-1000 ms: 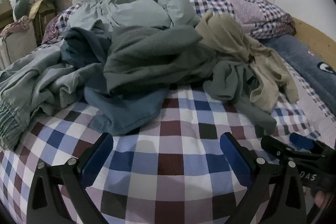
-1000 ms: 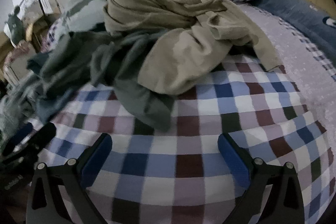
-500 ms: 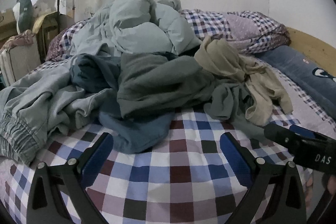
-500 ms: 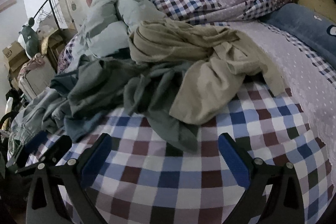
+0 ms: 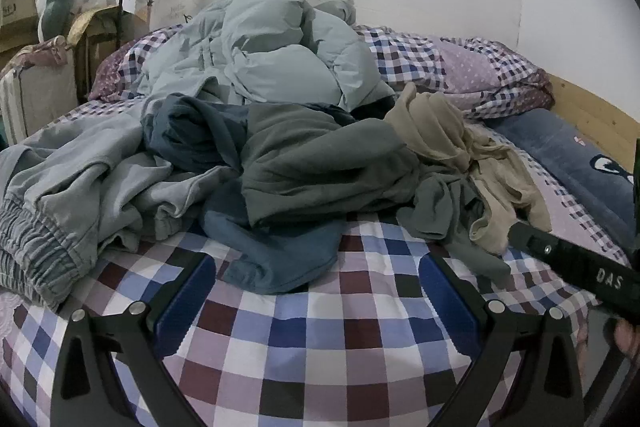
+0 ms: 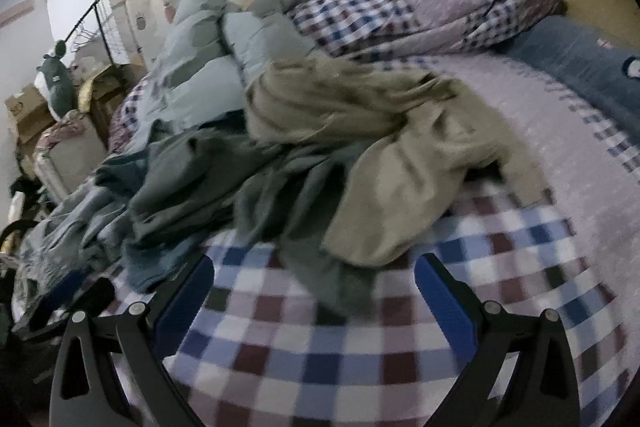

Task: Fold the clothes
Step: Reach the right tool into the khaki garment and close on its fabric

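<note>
At the far left of my view a pale grey pair of trousers [image 5: 68,183] with an elastic waistband lay slumped on the checked bedsheet [image 5: 304,339]. Next to it came a dark blue garment [image 5: 276,251], its hem spilling toward me, with a dark green top [image 5: 320,163] heaped over it. Behind them rose a light blue padded jacket [image 5: 280,59] (the tallest thing in the pile). Further right, a beige garment [image 5: 452,143] draped down over a trailing green sleeve, its lower edge resting on the sheet.

My left gripper [image 5: 316,295] hung over bare sheet just short of the blue hem, its jaws spread wide and gripping nothing. My right gripper [image 6: 314,291] was also spread wide and empty, hovering near the beige garment [image 6: 384,155] and the green sleeve; that view was blurred. At the far right lay a navy pillow [image 5: 580,163] against the wooden bed frame [image 5: 592,111].
</note>
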Demonstrator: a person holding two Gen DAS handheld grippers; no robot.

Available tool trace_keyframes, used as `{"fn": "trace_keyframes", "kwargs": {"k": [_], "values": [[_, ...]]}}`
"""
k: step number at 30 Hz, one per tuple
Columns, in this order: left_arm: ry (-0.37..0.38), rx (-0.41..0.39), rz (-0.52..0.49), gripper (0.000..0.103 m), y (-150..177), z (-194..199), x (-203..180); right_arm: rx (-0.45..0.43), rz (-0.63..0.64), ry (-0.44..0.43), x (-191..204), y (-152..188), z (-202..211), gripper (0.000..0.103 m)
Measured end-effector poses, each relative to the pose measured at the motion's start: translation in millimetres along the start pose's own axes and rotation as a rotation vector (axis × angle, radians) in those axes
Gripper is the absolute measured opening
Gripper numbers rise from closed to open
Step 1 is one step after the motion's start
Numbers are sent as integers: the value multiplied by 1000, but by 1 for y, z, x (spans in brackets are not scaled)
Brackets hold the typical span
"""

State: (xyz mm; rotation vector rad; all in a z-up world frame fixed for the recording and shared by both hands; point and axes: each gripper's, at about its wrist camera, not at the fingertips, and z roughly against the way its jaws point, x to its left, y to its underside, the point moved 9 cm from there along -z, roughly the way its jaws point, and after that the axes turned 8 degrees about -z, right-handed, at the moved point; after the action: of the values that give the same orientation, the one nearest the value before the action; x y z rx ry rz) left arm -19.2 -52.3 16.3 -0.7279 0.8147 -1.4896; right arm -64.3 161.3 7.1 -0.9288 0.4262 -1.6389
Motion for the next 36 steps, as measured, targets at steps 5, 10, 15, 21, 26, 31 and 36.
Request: {"fn": "trace_keyframes", "kwargs": {"k": [5, 10, 15, 21, 26, 31, 36], "values": [[43, -14, 17, 103, -6, 1, -7, -33, 7, 58, -17, -14, 1, 103], [81, -22, 6, 103, -9, 0, -21, -23, 14, 84, -21, -21, -10, 97], [107, -21, -15, 103, -10, 0, -32, -3, 33, 105, -15, -22, -31, 95], [118, -3, -47, 103, -8, -1, -38, 25, 89, 151, -4, -20, -54, 80], [131, 9, -47, 103, -7, -2, -35, 61, 148, 218, -5, -16, -71, 59], [150, 8, -27, 103, -8, 1, -32, 79, 111, 269, -23, -16, -74, 32], [174, 4, -25, 103, -9, 6, -36, 95, 45, 257, -40, -17, -67, 12]]}}
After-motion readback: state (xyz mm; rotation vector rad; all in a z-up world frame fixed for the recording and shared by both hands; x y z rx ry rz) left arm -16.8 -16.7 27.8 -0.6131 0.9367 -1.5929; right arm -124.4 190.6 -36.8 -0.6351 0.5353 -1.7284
